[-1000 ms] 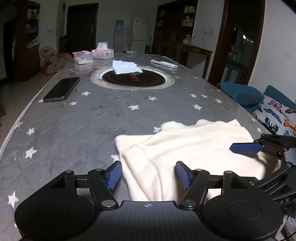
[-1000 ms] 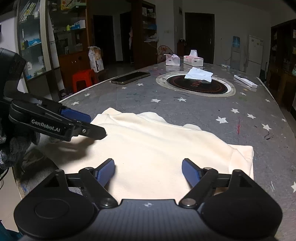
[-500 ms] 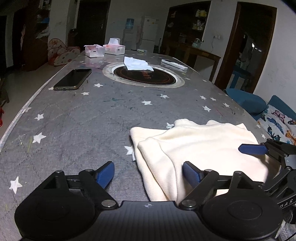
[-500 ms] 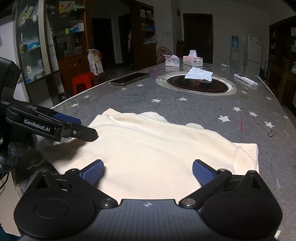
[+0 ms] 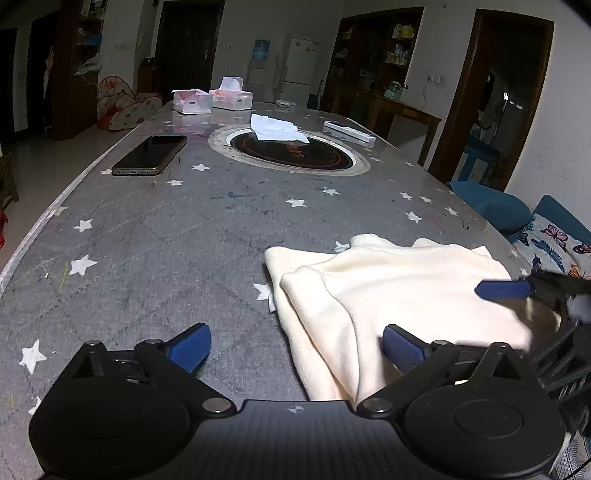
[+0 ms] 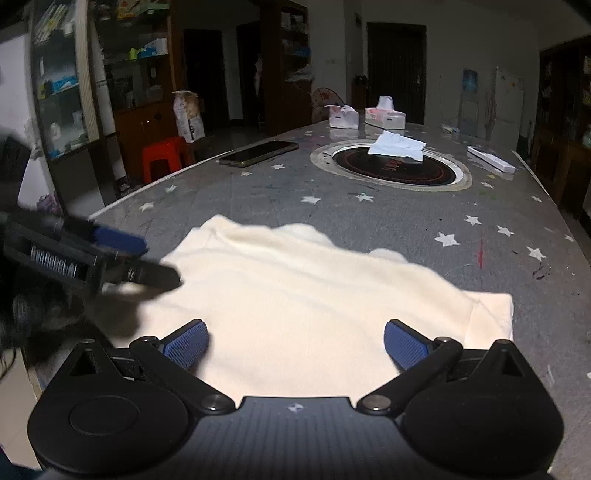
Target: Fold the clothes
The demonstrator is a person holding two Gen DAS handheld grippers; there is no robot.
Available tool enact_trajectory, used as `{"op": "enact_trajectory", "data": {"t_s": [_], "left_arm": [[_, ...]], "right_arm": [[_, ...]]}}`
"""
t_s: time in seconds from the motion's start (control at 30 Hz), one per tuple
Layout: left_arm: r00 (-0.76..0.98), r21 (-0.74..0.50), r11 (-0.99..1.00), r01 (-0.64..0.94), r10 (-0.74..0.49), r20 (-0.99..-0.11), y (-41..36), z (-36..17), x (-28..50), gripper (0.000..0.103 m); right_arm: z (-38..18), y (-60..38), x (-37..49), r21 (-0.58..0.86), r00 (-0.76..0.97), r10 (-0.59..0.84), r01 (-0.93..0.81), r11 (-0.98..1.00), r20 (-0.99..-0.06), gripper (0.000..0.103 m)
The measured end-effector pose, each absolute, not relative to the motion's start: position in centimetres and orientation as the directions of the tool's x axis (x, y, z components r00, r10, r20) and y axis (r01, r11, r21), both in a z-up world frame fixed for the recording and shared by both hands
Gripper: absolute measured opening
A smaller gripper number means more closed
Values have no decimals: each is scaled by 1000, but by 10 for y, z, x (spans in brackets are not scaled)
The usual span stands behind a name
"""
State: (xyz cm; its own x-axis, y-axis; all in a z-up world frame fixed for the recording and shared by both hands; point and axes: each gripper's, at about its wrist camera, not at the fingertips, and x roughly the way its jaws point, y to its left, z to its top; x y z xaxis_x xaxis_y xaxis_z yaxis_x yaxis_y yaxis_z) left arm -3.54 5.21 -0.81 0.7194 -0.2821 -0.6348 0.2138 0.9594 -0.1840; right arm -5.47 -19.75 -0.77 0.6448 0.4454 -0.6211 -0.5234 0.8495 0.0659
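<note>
Cream garment unmoved, claws (both) wider — empty

I saw a dim room with white walls and several dark wooden doorways. Tall shelving stood along one wall, a red plastic stool on the floor beside it. At the far end stood a white fridge and what looked like a water dispenser. Blue cushions and a butterfly-print pillow sat past the table's right edge.
</note>
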Motion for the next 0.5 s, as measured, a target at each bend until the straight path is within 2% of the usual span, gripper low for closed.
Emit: {"op": "enact_trajectory", "data": {"t_s": [0.17, 0.4, 0.5], "left_arm": [[721, -195, 957, 216, -291, -629, 54, -9, -37, 103], [723, -190, 956, 224, -294, -625, 55, -10, -38, 103], [723, -186, 955, 230, -296, -624, 55, -10, -39, 103]], "right_arm": [[4, -202, -31, 103, 646, 444, -494, 863, -620, 103], [-7, -211, 14, 186, 595, 437, -436, 881, -674, 103], [-5, -209, 16, 171, 595, 428, -439, 882, -680, 103]]}}
